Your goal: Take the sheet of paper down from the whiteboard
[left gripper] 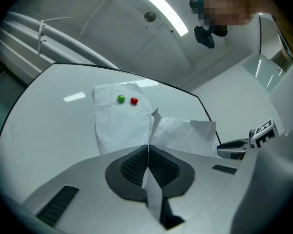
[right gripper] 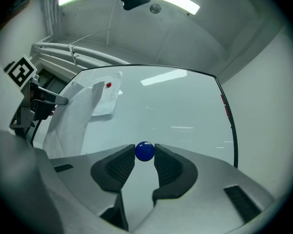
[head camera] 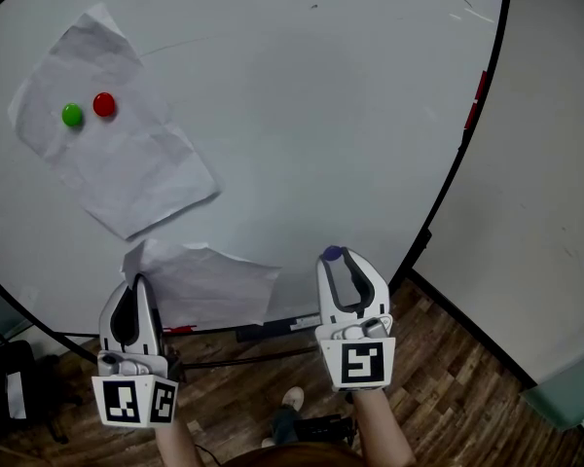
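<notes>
The loose sheet hangs low in front of the whiteboard, its edge clamped in our left hand-held gripper. Our right hand-held gripper pinches a blue magnet. We should draw the sheet away slowly, clear of the pinned sheet. Only the left gripper view shows paper running between the pads.

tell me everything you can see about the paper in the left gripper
The sheet of paper is white, thin and creased, with one corner bent up. The left gripper is shut on its edge, and a strip of it runs back between the jaws. From there it spreads to the right, in front of the lower part of the whiteboard, below the other sheet pinned there. Whether it touches the board cannot be told.
</notes>
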The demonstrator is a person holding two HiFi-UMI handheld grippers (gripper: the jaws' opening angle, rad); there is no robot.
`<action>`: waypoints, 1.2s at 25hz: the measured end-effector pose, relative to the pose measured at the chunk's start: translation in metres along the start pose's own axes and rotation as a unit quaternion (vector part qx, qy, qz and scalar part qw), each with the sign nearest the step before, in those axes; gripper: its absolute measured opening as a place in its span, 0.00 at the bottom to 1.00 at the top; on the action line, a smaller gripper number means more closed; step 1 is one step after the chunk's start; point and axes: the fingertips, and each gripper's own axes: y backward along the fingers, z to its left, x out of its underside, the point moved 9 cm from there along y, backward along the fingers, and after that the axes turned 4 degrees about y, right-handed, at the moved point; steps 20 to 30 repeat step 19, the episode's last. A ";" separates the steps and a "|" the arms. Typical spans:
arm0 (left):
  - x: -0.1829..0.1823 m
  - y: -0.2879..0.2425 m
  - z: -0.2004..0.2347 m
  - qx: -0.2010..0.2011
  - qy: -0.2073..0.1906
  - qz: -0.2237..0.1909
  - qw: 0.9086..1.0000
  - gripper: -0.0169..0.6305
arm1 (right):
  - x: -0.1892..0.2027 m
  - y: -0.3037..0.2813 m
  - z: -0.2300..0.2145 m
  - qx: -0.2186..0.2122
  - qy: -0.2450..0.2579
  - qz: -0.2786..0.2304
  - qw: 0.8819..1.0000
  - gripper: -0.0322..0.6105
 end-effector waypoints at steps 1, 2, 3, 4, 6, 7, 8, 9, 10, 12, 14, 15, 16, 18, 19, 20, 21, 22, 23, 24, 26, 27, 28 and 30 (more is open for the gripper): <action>0.001 0.000 0.000 -0.002 -0.001 0.001 1.000 0.06 | 0.000 0.000 0.000 0.000 -0.002 0.000 1.000 0.26; 0.001 0.000 0.000 -0.004 -0.003 0.003 1.000 0.06 | 0.001 0.000 0.001 -0.001 -0.004 -0.002 1.000 0.26; 0.002 0.000 0.000 -0.005 -0.005 0.006 1.000 0.06 | 0.001 -0.001 0.001 -0.002 -0.005 -0.003 1.000 0.26; 0.002 -0.001 0.000 -0.006 -0.005 0.008 1.000 0.06 | 0.001 -0.001 0.001 -0.003 -0.005 -0.003 1.000 0.26; 0.004 -0.002 -0.001 -0.005 -0.005 0.011 1.000 0.06 | 0.002 -0.002 0.000 -0.002 -0.006 -0.002 1.000 0.26; 0.005 -0.003 -0.001 -0.005 -0.005 0.012 1.000 0.06 | 0.003 -0.003 0.000 -0.002 -0.008 -0.001 1.000 0.26; 0.005 -0.003 -0.002 -0.005 -0.004 0.014 1.000 0.06 | 0.004 -0.003 -0.001 -0.002 -0.009 0.000 1.000 0.26; 0.006 -0.003 -0.002 -0.005 -0.004 0.016 1.000 0.06 | 0.005 -0.003 -0.001 -0.003 -0.011 0.002 1.000 0.26; 0.007 -0.003 -0.002 -0.006 -0.004 0.018 1.000 0.06 | 0.006 -0.003 0.000 -0.003 -0.013 0.003 1.000 0.26; 0.007 -0.004 -0.003 -0.007 -0.003 0.021 1.000 0.06 | 0.007 -0.003 0.000 -0.004 -0.016 0.005 1.000 0.26; 0.008 -0.004 -0.003 -0.007 -0.004 0.022 1.000 0.06 | 0.008 -0.004 0.000 -0.005 -0.015 0.008 1.000 0.26; 0.008 -0.005 -0.003 -0.007 -0.004 0.022 1.000 0.06 | 0.009 -0.004 0.000 -0.005 -0.014 0.009 1.000 0.26; 0.009 -0.005 -0.003 -0.007 -0.004 0.023 1.000 0.06 | 0.010 -0.005 0.000 -0.005 -0.013 0.011 1.000 0.26; 0.011 -0.005 -0.003 -0.008 -0.003 0.024 1.000 0.06 | 0.012 -0.005 0.000 -0.006 -0.015 0.012 1.000 0.26; 0.012 -0.005 -0.003 -0.009 -0.002 0.025 1.000 0.06 | 0.014 -0.005 0.000 -0.006 -0.016 0.013 1.000 0.26; 0.012 -0.005 -0.003 -0.009 -0.002 0.025 1.000 0.06 | 0.014 -0.005 0.000 -0.006 -0.016 0.013 1.000 0.26; 0.012 -0.005 -0.003 -0.009 -0.002 0.025 1.000 0.06 | 0.014 -0.005 0.000 -0.006 -0.016 0.013 1.000 0.26; 0.012 -0.005 -0.003 -0.009 -0.002 0.025 1.000 0.06 | 0.014 -0.005 0.000 -0.006 -0.016 0.013 1.000 0.26; 0.012 -0.005 -0.003 -0.009 -0.002 0.025 1.000 0.06 | 0.014 -0.005 0.000 -0.006 -0.016 0.013 1.000 0.26; 0.012 -0.005 -0.003 -0.009 -0.002 0.025 1.000 0.06 | 0.014 -0.005 0.000 -0.006 -0.016 0.013 1.000 0.26; 0.012 -0.005 -0.003 -0.009 -0.002 0.025 1.000 0.06 | 0.014 -0.005 0.000 -0.006 -0.016 0.013 1.000 0.26; 0.012 -0.005 -0.003 -0.009 -0.002 0.025 1.000 0.06 | 0.014 -0.005 0.000 -0.006 -0.016 0.013 1.000 0.26; 0.012 -0.005 -0.003 -0.009 -0.002 0.025 1.000 0.06 | 0.014 -0.005 0.000 -0.006 -0.016 0.013 1.000 0.26; 0.012 -0.005 -0.003 -0.009 -0.002 0.025 1.000 0.06 | 0.014 -0.005 0.000 -0.006 -0.016 0.013 1.000 0.26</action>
